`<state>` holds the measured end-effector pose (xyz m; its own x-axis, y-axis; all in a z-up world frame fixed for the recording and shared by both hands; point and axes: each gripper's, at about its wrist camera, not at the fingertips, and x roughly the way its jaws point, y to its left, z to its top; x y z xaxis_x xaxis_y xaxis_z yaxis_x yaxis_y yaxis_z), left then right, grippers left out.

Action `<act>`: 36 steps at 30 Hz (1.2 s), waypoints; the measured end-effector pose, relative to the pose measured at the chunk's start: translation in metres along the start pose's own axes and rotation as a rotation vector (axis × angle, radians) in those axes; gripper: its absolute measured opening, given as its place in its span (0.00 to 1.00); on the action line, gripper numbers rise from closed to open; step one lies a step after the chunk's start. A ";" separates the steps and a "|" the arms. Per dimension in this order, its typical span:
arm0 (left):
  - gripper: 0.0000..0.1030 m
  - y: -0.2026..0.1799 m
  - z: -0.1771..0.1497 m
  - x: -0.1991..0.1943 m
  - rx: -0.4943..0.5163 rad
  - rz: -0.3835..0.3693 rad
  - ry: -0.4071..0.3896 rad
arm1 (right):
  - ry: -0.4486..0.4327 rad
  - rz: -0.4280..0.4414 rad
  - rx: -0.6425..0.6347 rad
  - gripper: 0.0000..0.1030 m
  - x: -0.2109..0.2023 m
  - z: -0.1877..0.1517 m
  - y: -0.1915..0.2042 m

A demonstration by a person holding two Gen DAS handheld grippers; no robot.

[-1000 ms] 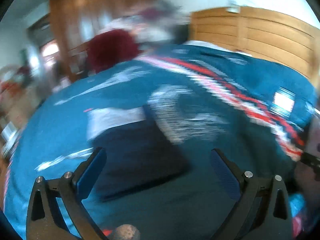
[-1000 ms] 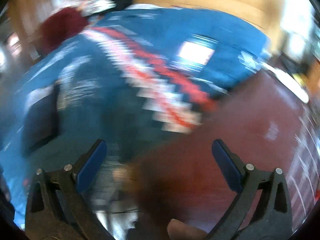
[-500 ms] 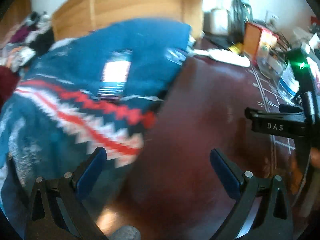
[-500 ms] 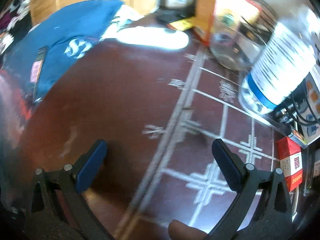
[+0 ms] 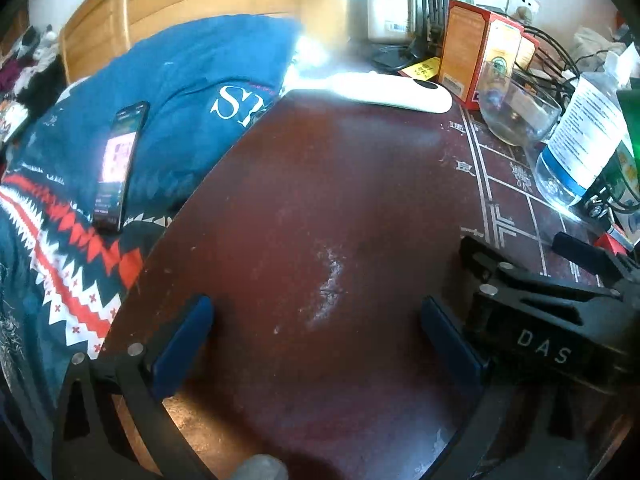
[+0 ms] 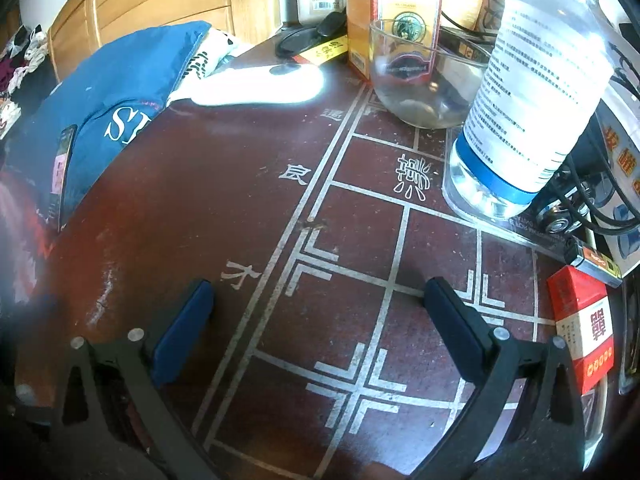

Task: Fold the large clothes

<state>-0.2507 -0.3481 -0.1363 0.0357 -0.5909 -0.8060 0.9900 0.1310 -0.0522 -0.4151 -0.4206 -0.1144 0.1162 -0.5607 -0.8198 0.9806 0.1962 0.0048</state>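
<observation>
Blue patterned garment (image 5: 168, 92) is now seen at 10 o'clock, off the dark-red bench (image 5: 320, 220) | left gripper (image 5: 316, 332) and right gripper (image 6: 316, 320), swung away from it within the last second, are held wide apart, empty | folding judged paused or finished.

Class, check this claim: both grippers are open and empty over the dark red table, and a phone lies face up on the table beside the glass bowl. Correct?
Not quite. The phone lies on the blue patterned fabric left of the table, far from the glass bowl, as the left wrist view shows. Left gripper and right gripper are open and empty.
</observation>
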 end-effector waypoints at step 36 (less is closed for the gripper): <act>1.00 0.000 0.002 -0.001 -0.003 0.006 0.004 | -0.001 -0.005 -0.007 1.00 -0.001 0.002 0.002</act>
<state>-0.2506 -0.3492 -0.1339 0.0411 -0.5867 -0.8088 0.9893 0.1371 -0.0492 -0.4131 -0.4206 -0.1123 0.1117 -0.5624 -0.8193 0.9800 0.1990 -0.0030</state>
